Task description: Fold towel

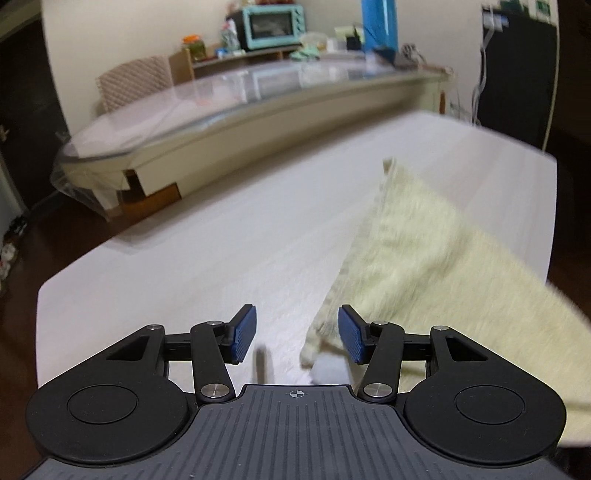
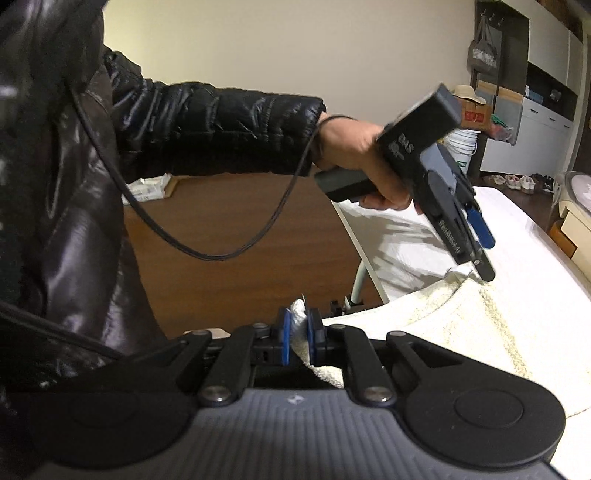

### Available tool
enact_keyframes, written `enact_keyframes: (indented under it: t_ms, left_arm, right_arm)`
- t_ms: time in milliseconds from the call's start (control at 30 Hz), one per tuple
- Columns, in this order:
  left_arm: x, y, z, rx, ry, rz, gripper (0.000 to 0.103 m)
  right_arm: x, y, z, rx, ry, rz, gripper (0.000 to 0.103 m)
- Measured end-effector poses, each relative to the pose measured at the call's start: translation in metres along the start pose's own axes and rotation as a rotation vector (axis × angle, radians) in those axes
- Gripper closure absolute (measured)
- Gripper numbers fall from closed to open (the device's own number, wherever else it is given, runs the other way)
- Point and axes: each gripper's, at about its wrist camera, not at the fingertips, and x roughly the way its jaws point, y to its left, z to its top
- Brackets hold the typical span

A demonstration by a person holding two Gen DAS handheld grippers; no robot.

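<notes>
A pale yellow towel [image 1: 436,266] lies on the white table [image 1: 221,236], spreading to the right; its near corner with a white tag sits between and just in front of my left gripper's fingers. My left gripper [image 1: 297,338] is open and empty, hovering over that corner. In the right wrist view the towel [image 2: 461,325] lies on the table [image 2: 524,236]. My right gripper [image 2: 298,334] is shut on a corner of the towel at the table's edge. The left gripper [image 2: 480,240] shows there too, held in a hand, pointing down at the towel's far corner.
A glass-topped counter [image 1: 236,99] with a teal toaster oven [image 1: 273,26] and clutter stands beyond the table. A patterned chair [image 1: 133,81] is at its left. The person's dark-jacketed arm [image 2: 207,125] and a cable [image 2: 207,251] cross the right wrist view.
</notes>
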Motion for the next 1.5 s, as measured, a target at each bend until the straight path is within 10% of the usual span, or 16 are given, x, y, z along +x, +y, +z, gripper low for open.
enact_keyframes:
  t_ms: [600,1500]
  left_arm:
    - [0.012,0.035,0.002,-0.059,0.016,-0.135,0.039]
    - [-0.004,0.028,0.012,-0.089,-0.06,-0.105,0.044]
  right_arm:
    - [-0.114,-0.2,-0.035,0.506,-0.406,0.039,0.093]
    - [-0.063,-0.32,-0.142,0.903,-0.28,-0.101,0.089]
